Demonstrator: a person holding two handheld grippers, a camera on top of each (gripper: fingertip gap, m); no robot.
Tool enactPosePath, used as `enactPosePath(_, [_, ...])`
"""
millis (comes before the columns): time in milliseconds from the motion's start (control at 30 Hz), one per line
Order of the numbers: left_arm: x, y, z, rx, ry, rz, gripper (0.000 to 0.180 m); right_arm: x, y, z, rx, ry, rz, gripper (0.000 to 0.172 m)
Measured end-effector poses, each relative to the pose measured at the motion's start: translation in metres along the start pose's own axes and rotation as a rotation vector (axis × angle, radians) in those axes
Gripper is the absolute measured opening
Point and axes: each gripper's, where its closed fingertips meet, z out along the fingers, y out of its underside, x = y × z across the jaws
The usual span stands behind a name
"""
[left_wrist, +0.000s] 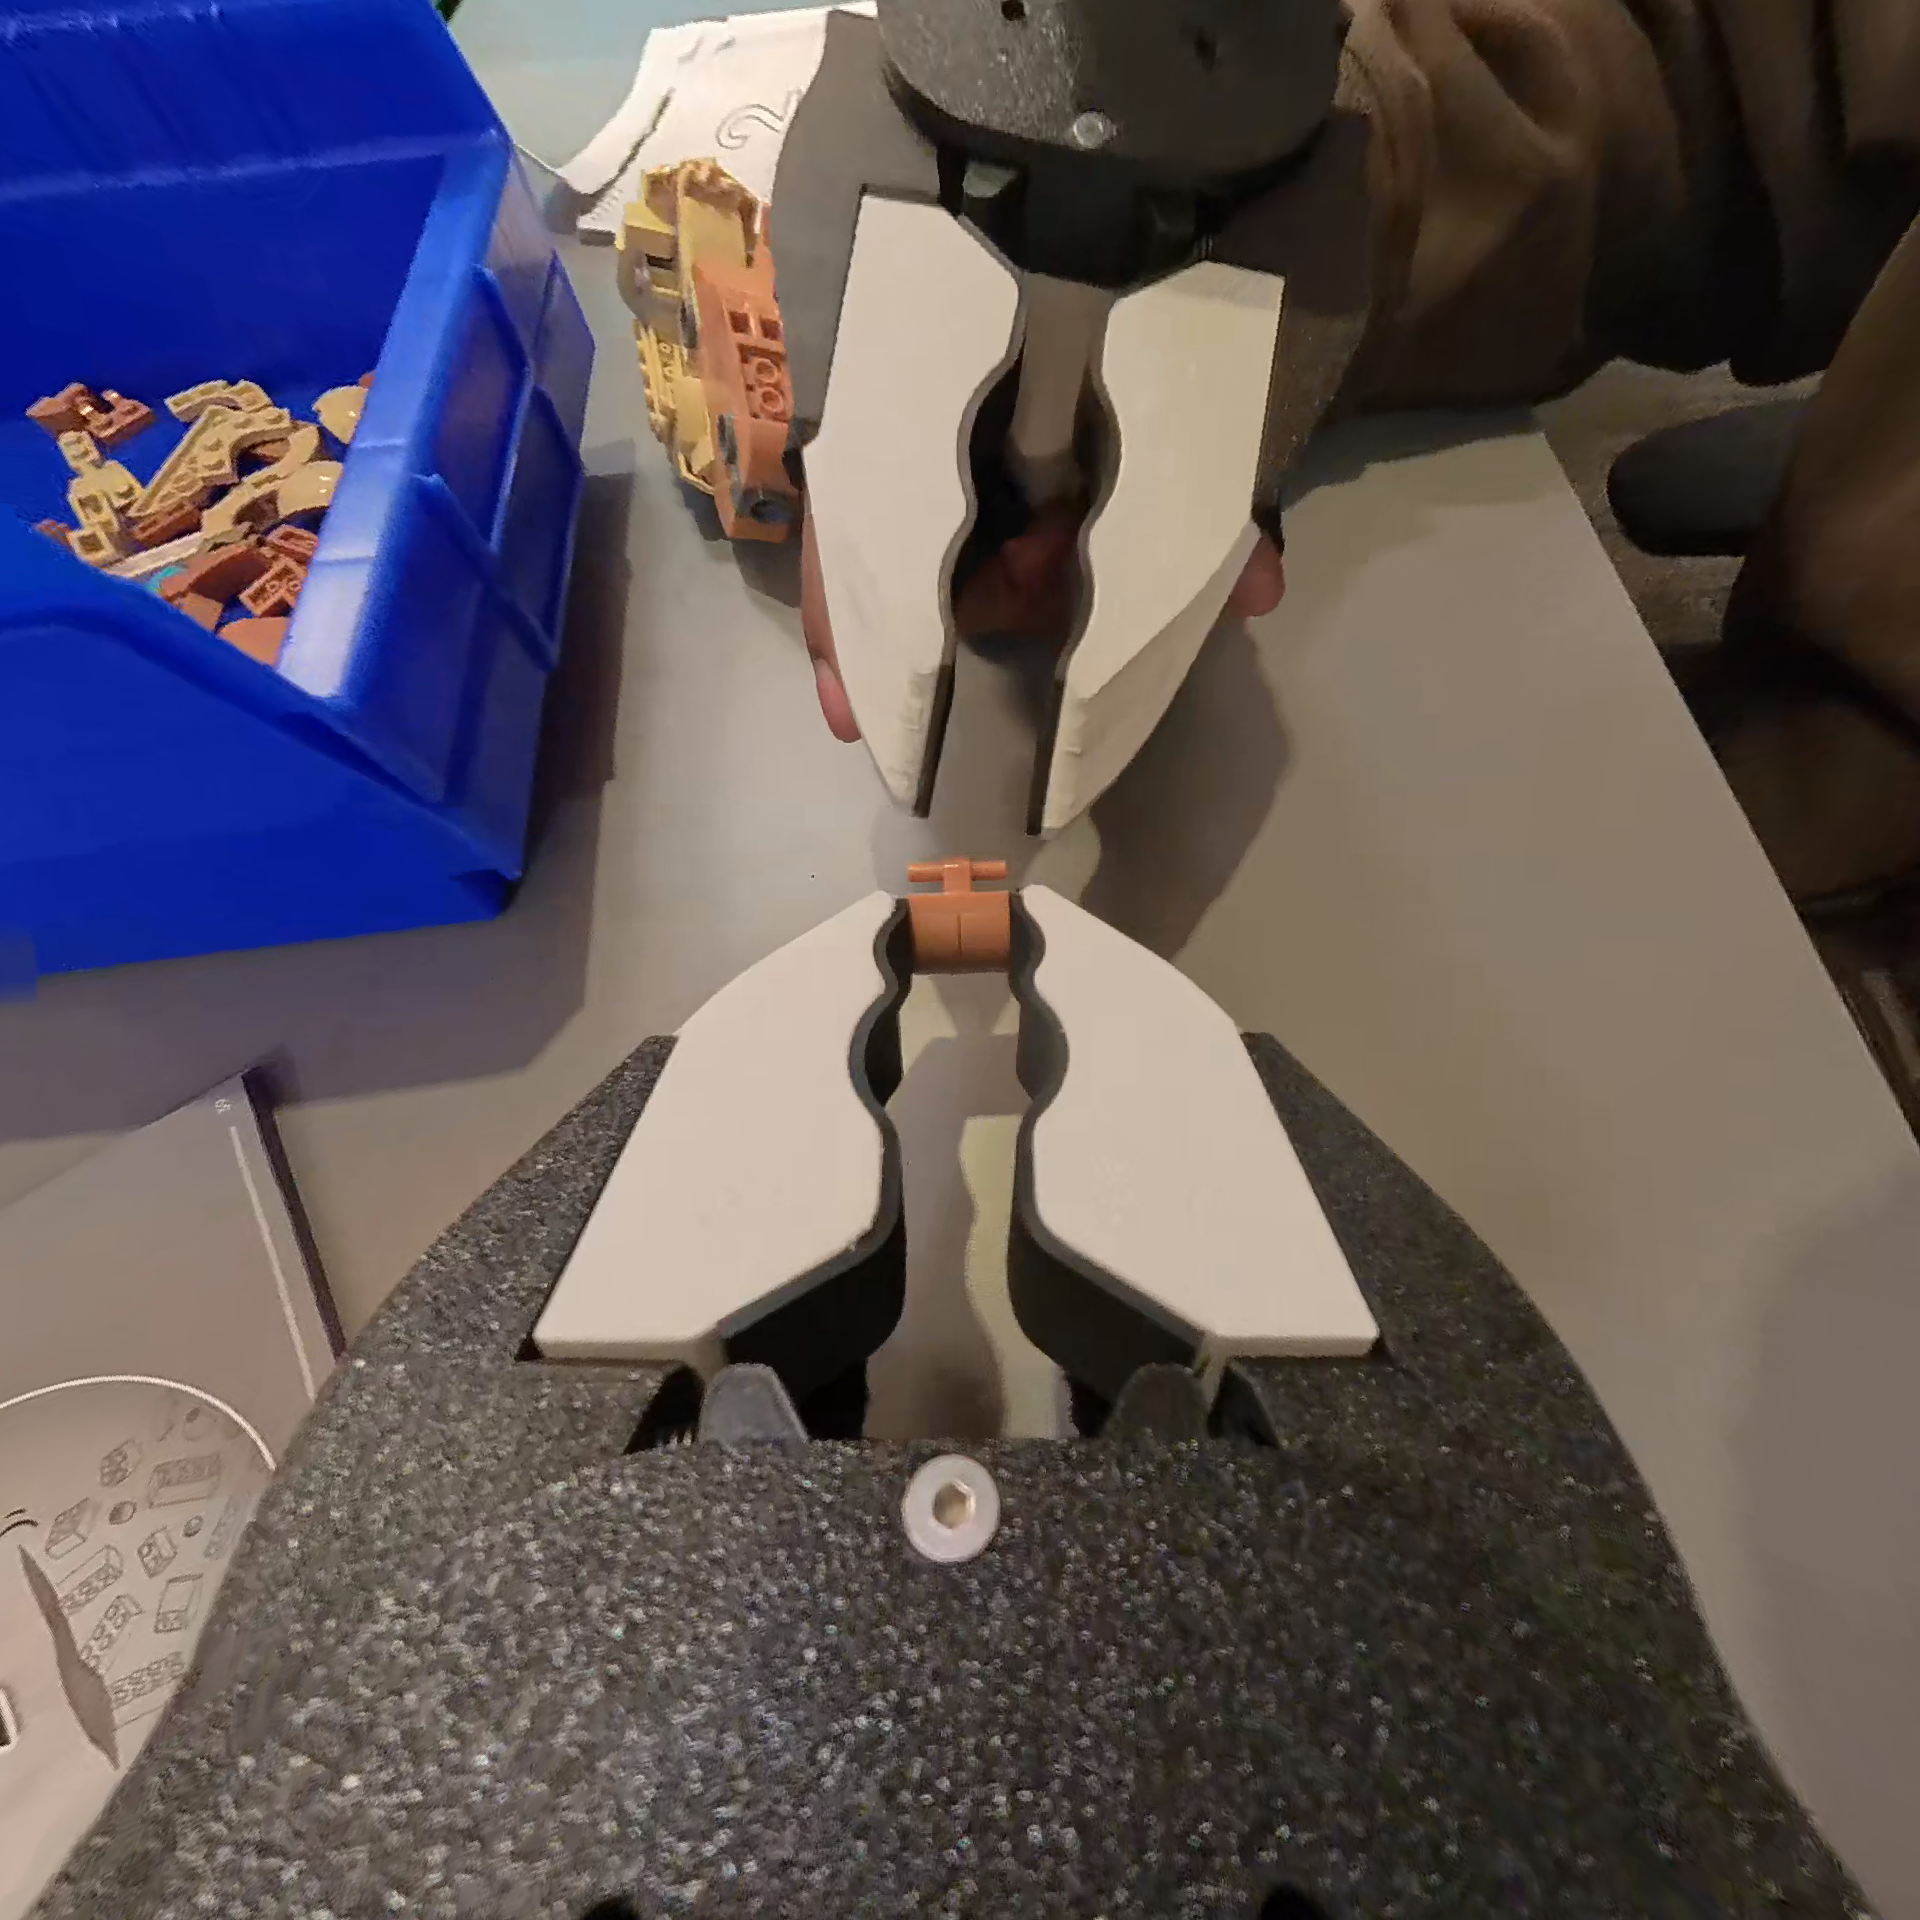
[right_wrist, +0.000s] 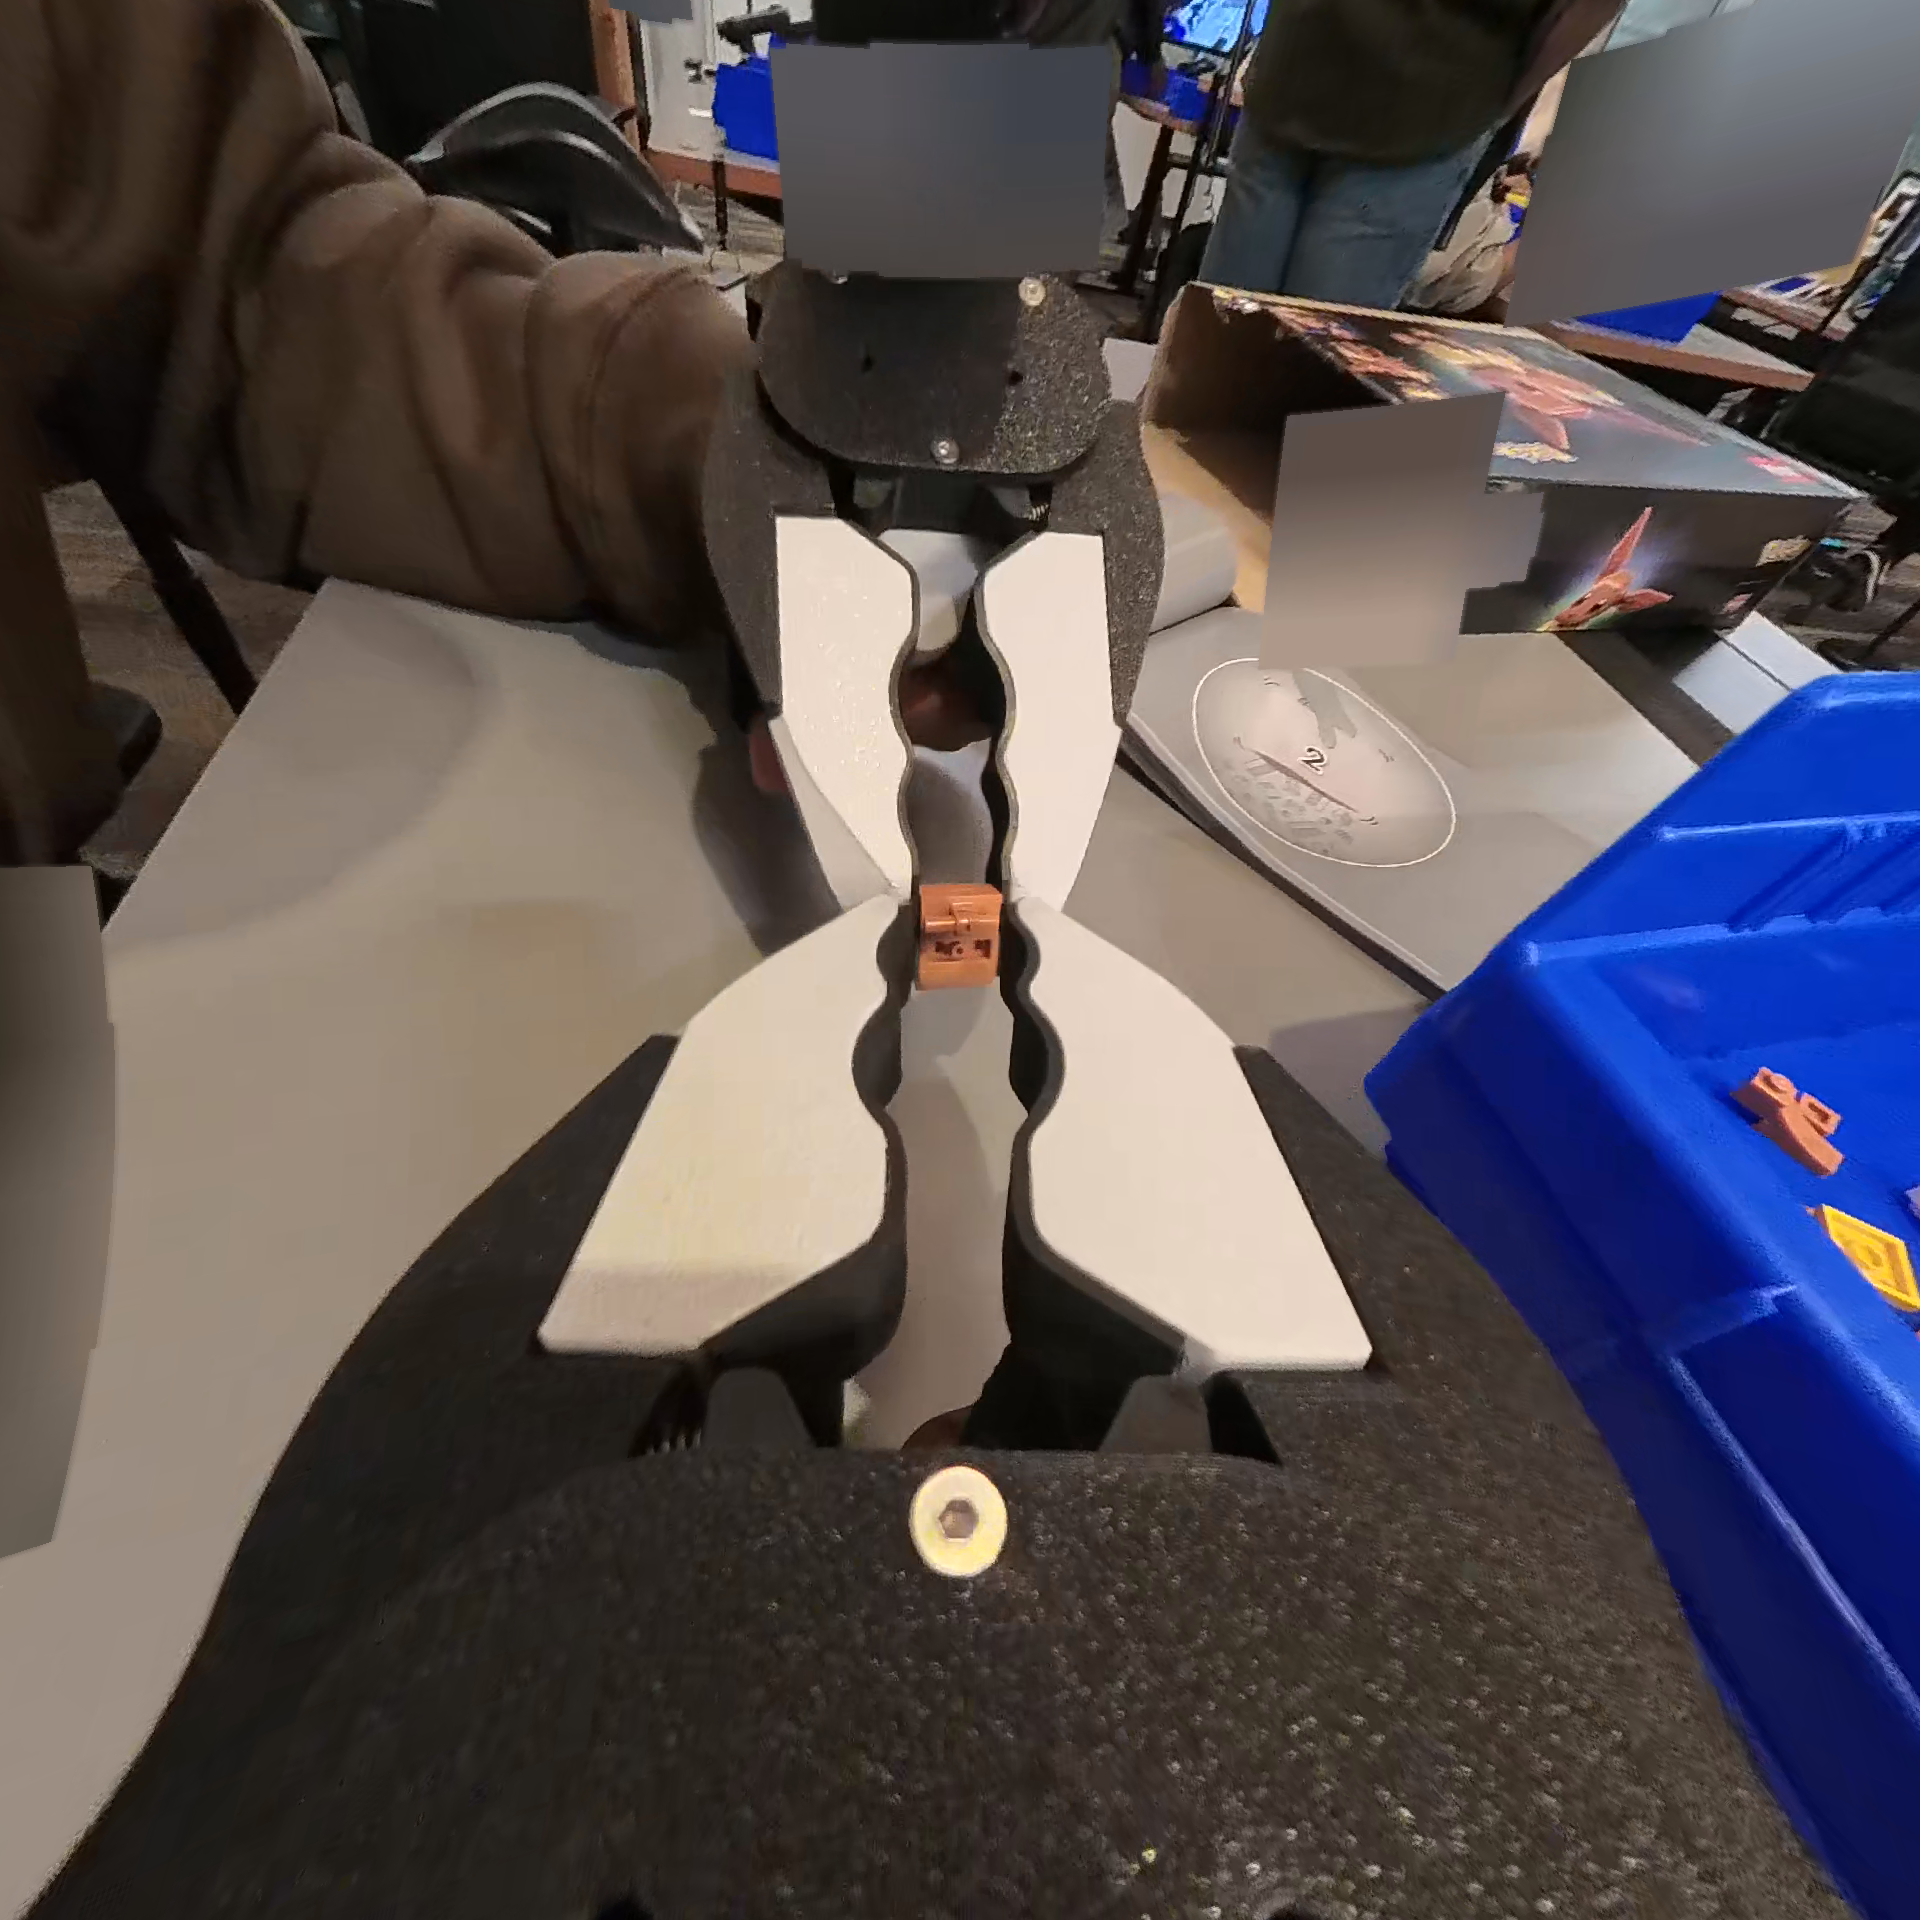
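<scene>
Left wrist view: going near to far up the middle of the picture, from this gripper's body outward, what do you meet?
Left gripper's pale fingers → small orange-brown toy brick with a T-shaped pin, pinched at their tips → strip of bare grey table → right gripper, tips pointing back with a gap between them → brown sleeve.

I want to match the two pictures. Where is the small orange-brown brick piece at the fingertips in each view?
Left wrist view: the orange-brown piece sits at centre, between the left gripper fingertips, its small T-bar pointing at the right gripper.
Right wrist view: the same piece is at centre, where both pairs of fingertips meet.
Shared landmark: the blue bin.
</scene>
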Motion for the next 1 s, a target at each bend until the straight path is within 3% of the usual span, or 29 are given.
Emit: enactPosePath(1000, [0.015, -0.002, 0.003, -0.042, -0.001, 0.132, 0.018, -0.014, 0.009, 0.003, -0.066, -0.083, -0.014, 0.016])
